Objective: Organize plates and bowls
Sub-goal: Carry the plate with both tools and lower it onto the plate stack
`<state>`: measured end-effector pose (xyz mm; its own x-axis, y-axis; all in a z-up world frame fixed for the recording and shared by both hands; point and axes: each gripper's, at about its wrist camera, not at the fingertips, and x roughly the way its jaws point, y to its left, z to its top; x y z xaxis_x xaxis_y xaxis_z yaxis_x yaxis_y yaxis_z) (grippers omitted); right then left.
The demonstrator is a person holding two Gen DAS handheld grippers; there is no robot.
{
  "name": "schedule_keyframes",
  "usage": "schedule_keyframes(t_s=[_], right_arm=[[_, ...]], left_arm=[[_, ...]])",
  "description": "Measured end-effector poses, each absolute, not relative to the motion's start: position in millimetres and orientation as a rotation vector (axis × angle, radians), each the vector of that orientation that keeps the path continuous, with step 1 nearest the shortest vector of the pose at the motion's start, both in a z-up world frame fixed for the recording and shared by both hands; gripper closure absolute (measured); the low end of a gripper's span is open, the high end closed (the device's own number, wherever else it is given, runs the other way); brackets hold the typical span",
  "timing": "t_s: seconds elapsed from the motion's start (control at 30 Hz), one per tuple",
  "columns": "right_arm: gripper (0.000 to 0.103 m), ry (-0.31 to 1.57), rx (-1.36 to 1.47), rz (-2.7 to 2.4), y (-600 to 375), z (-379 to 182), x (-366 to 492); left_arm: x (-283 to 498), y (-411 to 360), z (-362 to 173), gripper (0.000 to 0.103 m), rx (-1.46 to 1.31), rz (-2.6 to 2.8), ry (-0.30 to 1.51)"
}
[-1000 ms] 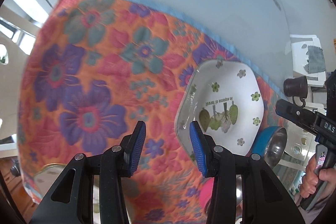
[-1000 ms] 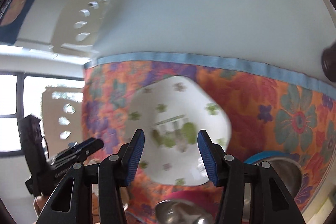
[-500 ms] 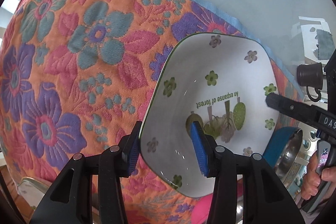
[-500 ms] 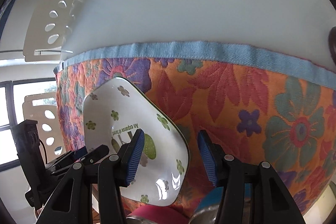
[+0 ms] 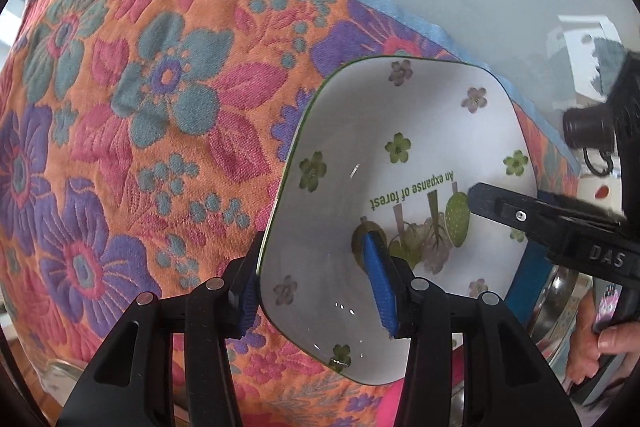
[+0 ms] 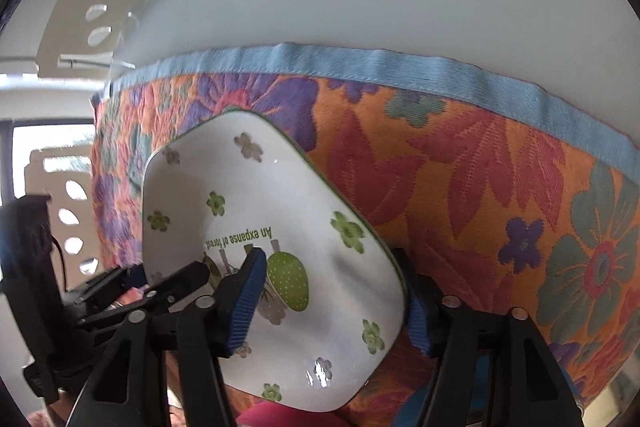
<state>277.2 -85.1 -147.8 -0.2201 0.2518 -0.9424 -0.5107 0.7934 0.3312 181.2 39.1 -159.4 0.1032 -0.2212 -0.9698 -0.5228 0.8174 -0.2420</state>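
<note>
Plate (image 5: 408, 163) first — a white squarish one with little green flowers and "An expanse of forest" printed on it, sitting on the flowery orange cloth (image 5: 152, 115) that covers the desk. Both sides are straddling its rim. Left hand-held gripper (image 5: 316, 291) has one pad (image 5: 380, 283) inside the dish and the other under the outer edge, but I can't tell if it's actually pinching yet. Right hand-held gripper (image 6: 332, 303) is on the opposite edge with its jaws opening, plate rim between them, not squeezed. My guess is the step is a two-sided lift. To do it well, seat both pads squarely on the rim and close evenly — glazed ceramic is slippery. Steel bowl (image 5: 560, 303) sits close by.
</note>
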Motion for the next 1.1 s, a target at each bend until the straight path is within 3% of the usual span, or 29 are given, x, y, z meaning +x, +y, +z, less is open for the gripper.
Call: schedule_keyframes(t_s=[0.5,1.1], right_arm=[[0.040,1.636,-0.200,0.803,-74,-133,247],[0.040,1.530,-0.251,0.936,-36,-56,165]], left_arm=[[162,55,-128,0.059,-0.552,0.226,1.419],[72,92,-65,0.059,-0.665,0.332,1.298]])
